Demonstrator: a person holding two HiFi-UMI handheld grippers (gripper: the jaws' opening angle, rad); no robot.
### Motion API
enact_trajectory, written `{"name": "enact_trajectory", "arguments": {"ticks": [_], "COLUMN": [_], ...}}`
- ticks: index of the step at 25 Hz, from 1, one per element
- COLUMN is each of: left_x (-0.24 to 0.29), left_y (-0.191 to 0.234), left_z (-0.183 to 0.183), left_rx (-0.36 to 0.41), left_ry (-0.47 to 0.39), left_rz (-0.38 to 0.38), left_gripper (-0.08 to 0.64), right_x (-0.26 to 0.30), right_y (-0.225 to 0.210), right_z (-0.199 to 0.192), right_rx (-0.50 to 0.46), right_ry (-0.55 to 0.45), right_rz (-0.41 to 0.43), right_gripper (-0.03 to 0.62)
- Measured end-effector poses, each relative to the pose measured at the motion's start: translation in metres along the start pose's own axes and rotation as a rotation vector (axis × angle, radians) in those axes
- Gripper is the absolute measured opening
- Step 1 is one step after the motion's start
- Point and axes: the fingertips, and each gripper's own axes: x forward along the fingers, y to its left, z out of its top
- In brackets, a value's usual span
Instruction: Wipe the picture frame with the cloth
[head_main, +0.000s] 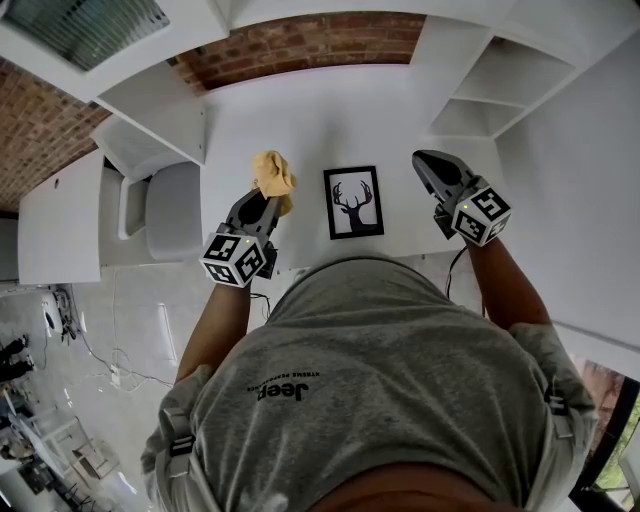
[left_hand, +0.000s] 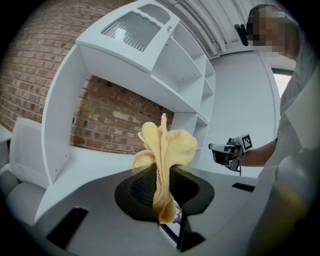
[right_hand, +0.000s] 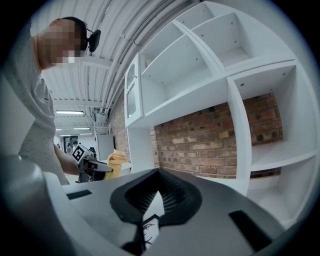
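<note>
The black picture frame (head_main: 353, 202), with a stag's head print, lies flat on the white table (head_main: 300, 120) between the two grippers, touching neither. The left gripper (head_main: 272, 198) clamps the yellow cloth (head_main: 273, 176) just left of the frame; the right gripper (head_main: 425, 160) is closed on nothing. The person's grey T-shirt (head_main: 400, 380) reads "Jeep"

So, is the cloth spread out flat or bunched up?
Bunched up: the cloth is pinched between the left gripper's jaws, folds sticking out past them.
</note>
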Motion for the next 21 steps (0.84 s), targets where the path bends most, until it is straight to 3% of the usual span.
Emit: {"name": "enact_trajectory", "arguments": {"ticks": [21], "left_x": [-0.0076], "left_y": [-0.0063], "left_z": [-0.0027], "left_rx": [0.0], "left_ry": [-0.009], "left_rz": [0.001], "left_gripper": [0.066], "right_x": [-0.0041], "right_y": [0.0064], "right_z": [-0.0059], "right_rx": [-0.017], "right_ry": [0.028], "right_rz": [0.006], "right_gripper": [0.015]}}
